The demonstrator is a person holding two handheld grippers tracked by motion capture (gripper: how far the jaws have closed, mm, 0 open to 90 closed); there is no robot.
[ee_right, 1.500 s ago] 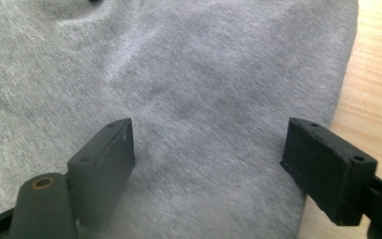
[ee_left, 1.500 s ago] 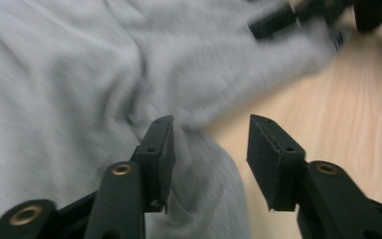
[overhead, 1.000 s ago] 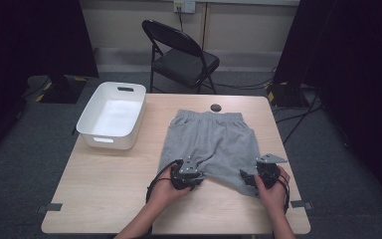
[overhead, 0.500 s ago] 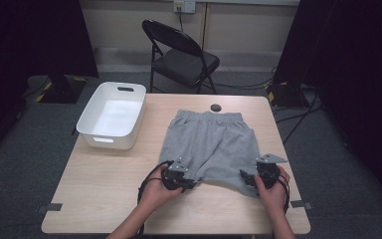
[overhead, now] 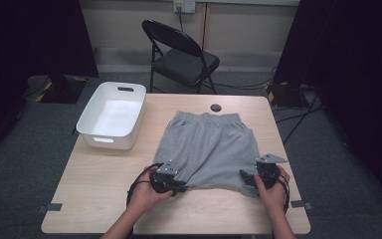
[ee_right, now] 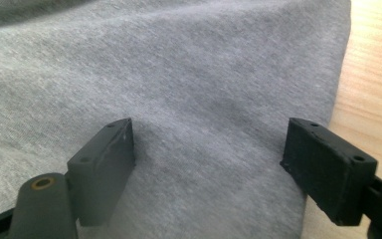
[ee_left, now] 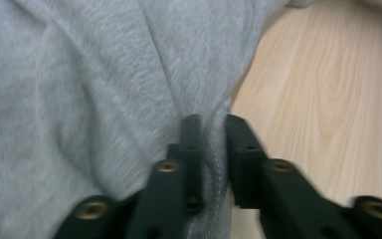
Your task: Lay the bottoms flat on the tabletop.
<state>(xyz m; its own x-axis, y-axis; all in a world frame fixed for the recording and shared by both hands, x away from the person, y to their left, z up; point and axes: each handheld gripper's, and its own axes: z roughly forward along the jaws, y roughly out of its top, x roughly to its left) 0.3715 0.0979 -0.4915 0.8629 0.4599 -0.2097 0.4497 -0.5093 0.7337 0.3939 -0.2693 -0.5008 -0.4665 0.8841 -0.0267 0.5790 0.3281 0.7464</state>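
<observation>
Light wooden table in a dark-curtained room, black folding chair behind it. Item: grey shorts, spread flat at centre, waistband at the far edge. White plastic bin at far left, apart from the shorts. Left gripper at the near left hem; jaws narrow, just been opening, a fold of hem between them. Right gripper at the near right hem, jaws wide apart over flat cloth, gripping nothing.
</observation>
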